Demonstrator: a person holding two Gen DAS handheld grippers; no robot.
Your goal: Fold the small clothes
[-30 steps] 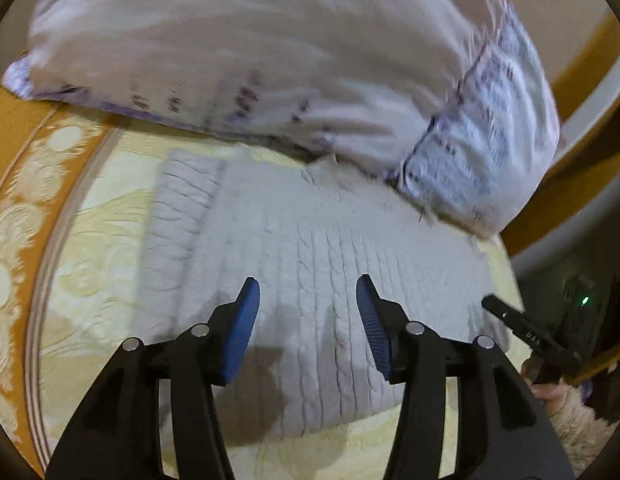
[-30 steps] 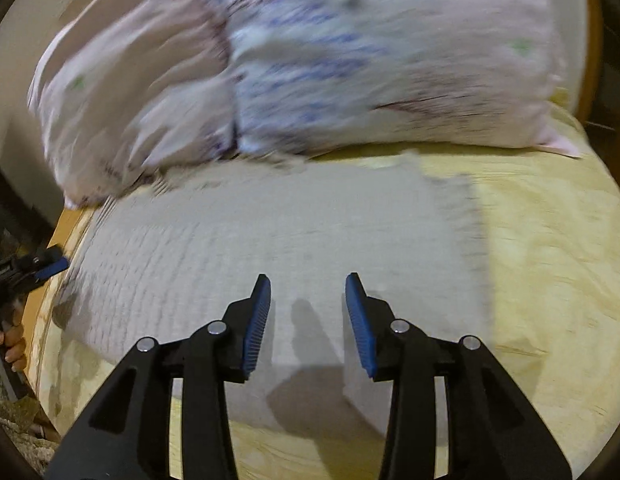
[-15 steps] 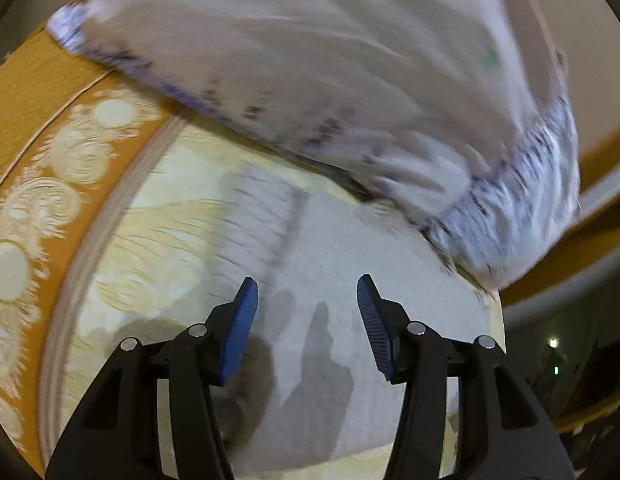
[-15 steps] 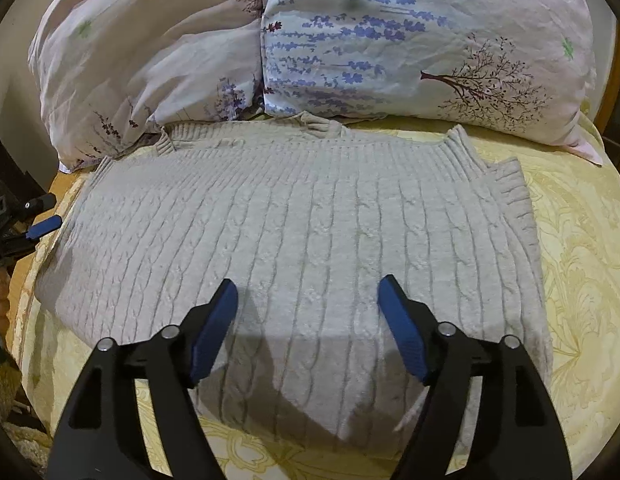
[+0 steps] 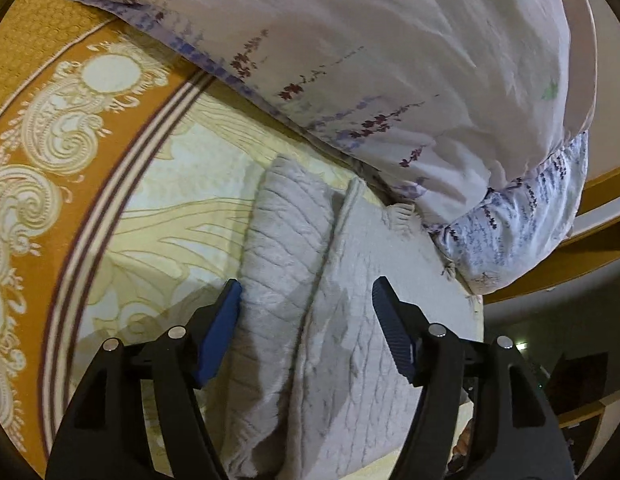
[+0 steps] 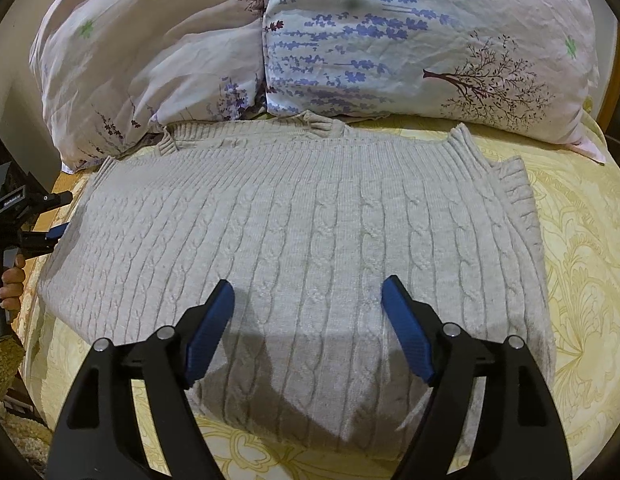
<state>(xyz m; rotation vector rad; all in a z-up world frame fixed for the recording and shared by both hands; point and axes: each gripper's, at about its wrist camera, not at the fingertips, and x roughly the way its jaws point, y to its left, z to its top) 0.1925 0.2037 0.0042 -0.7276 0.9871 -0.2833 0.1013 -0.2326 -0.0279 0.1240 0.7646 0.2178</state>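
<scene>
Two blue-padded fingers of the left gripper (image 5: 306,304) stand spread above a grey cable-knit sweater (image 5: 341,320) on a yellow bedspread (image 5: 170,216). From the right, the right gripper (image 6: 308,300) gapes empty over the sweater, below two floral pillows (image 6: 409,40).

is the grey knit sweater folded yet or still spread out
Partly folded. The sweater lies flat on the bedspread, but its sleeve is folded in over the body. No crosswise fold shows.

cable-knit sweater (image 6: 302,232), matt cotton pillows (image 6: 389,40)
</scene>
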